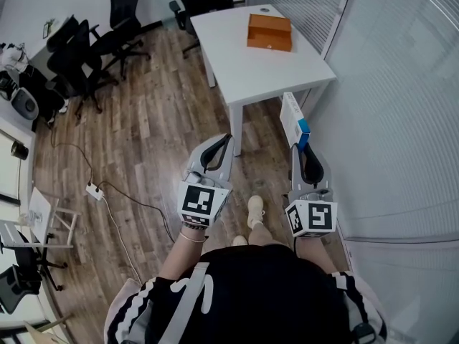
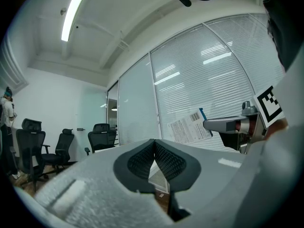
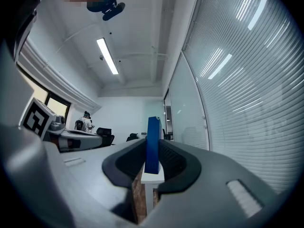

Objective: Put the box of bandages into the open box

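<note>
An orange open box stands on the white table ahead of me. My right gripper is shut on the box of bandages, a flat white box with a blue edge, held on edge in the air short of the table's near corner. In the right gripper view its blue edge stands upright between the pads. The left gripper view shows the same box side-on, with its printed label. My left gripper is beside it, shut and empty, its pads meeting at the tips.
A glass wall with blinds runs close along the right. Black office chairs stand to the left and behind the table. A power strip with its cable lies on the wooden floor. A person stands far off.
</note>
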Tool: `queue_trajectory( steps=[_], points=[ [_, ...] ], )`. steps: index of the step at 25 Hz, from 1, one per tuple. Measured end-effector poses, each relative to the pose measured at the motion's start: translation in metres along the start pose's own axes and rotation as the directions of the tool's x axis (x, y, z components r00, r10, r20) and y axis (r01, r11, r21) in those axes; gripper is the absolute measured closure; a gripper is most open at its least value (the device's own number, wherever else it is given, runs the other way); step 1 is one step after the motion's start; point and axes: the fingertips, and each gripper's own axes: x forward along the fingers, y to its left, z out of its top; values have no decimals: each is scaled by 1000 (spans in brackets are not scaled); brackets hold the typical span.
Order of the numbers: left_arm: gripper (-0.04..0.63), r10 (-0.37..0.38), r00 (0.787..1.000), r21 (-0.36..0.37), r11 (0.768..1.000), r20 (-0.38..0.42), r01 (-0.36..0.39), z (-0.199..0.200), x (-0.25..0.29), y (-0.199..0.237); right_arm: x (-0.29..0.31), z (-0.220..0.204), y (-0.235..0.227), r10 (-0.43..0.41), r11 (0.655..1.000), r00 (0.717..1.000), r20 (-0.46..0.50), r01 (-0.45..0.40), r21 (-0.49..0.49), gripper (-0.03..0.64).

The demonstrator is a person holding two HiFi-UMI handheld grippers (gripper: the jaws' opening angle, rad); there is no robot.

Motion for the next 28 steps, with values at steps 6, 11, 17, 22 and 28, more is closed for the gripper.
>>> queue_trajectory(
  steps=[6,11,17,22,28],
  points=[
    [595,3,1000,-2,1000,12,-3,-4,7,7,8,-4,-2,-2,1000,1000,19,3,-2,535],
    [595,-4,1000,6,1000,16,4,-14,32,12,28,-15,-16,-3,1000,1000,27,3,-1,535],
    [595,-9,1000,6,1000,18,9,-5,83,35,79,-8,-39,-2,1000,1000,25,2,1,535],
    [595,-7,1000,0,1000,12,7,-5,116,49,111,-10,-54,6,1000,1000,17,-6,-1,535],
    [595,-7,1000,12,1000,10,6,-5,151,59,141,-14,-75,0,1000,1000,19,0,9,535]
  ],
)
